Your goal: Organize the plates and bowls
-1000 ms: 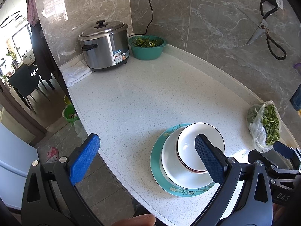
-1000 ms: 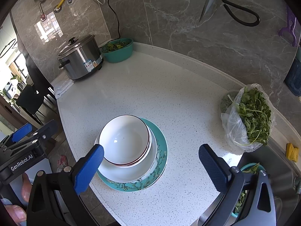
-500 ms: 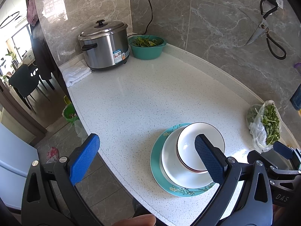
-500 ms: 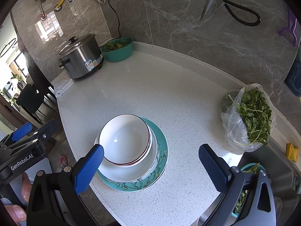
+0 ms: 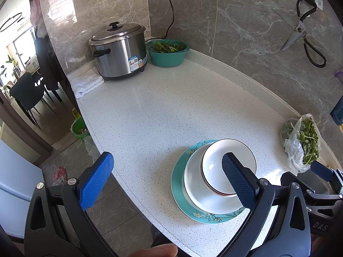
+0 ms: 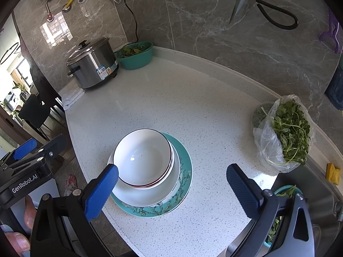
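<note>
A white speckled stone worktop (image 5: 171, 111) curves along a grey marble-tiled wall (image 5: 246, 32). At its far end stand a steel rice cooker with a black-knobbed lid (image 5: 119, 50), a teal plastic basin of green vegetables (image 5: 167, 52) and a folded white cloth (image 5: 85, 83). Black-handled kitchen scissors (image 5: 304, 36) hang on the wall.

Near the front edge sits the stack: a white bowl with a dark rim (image 6: 142, 157) nested in a wider white bowl (image 6: 169, 184), both on a teal flowered plate (image 6: 184, 184). A clear plastic bag of leafy greens (image 6: 285, 132) lies well apart to its right.

My left gripper (image 5: 168, 182) hovers with its jaws wide and empty, one finger over the top bowl. My right gripper (image 6: 172, 189) is likewise wide and empty, one finger just at the bowls' near rim.

Only the left view shows the floor, a green bucket (image 5: 78, 128) and dark dining chairs (image 5: 23, 92) past the worktop's end. Only the right view shows wall pipes (image 6: 70, 0), a steel sink (image 6: 321, 192) and a yellow sponge (image 6: 333, 172).
</note>
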The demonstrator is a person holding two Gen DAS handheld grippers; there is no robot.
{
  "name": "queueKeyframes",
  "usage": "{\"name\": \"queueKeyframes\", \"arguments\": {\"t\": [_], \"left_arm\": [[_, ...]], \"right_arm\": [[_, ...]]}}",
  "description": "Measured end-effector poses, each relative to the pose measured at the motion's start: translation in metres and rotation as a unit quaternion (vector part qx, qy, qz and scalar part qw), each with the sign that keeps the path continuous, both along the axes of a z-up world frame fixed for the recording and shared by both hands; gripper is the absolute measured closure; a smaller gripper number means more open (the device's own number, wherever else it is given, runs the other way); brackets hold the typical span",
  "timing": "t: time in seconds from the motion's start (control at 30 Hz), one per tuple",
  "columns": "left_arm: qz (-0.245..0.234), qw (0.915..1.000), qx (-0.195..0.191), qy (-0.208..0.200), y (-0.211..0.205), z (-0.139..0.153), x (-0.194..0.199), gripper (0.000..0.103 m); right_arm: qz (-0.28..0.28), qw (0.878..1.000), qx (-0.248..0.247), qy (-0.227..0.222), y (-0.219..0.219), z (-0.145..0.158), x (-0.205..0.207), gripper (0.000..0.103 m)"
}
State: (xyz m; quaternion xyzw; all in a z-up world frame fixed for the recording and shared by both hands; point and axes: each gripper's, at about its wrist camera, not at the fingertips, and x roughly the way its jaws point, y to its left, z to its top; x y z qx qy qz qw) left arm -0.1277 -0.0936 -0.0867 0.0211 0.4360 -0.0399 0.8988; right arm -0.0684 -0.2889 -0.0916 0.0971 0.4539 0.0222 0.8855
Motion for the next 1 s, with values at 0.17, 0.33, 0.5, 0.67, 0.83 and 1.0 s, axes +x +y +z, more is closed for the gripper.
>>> {"name": "queueKeyframes", "arguments": {"t": [0.17, 0.33, 0.5, 0.67, 0.83, 1.0], "left_arm": [[0.000, 1.0000, 0.000, 0.001, -0.0013, -0.0022, -0.0013, 0.000], [0.000, 1.0000, 0.000, 0.001, -0.0020, -0.0030, -0.0020, 0.000], [-0.002, 1.0000, -0.001, 0.003, -0.0029, -0.0055, -0.0013, 0.000], [-0.003, 1.0000, -0.001, 0.003, -0.0027, -0.0065, 0.0006, 0.000], [-0.006, 1.0000, -0.001, 0.004, -0.0031, -0.0094, 0.0030, 0.000], [-0.004, 1.0000, -0.001, 0.005, -0.0029, -0.0088, 0.0029, 0.000]], "right_arm": [[0.001, 1.000, 0.000, 0.001, -0.0003, -0.0002, 0.0003, 0.000], [0.000, 1.000, 0.000, 0.000, -0.0002, -0.0001, 0.0006, 0.000], [0.001, 1.000, 0.000, 0.001, -0.0004, 0.0000, 0.0010, 0.000], [0.001, 1.000, 0.000, 0.001, -0.0006, -0.0001, 0.0014, 0.000], [0.001, 1.000, 0.000, 0.001, -0.0005, -0.0002, 0.0014, 0.000], [0.002, 1.000, 0.000, 0.001, -0.0006, -0.0004, 0.0018, 0.000]]}}
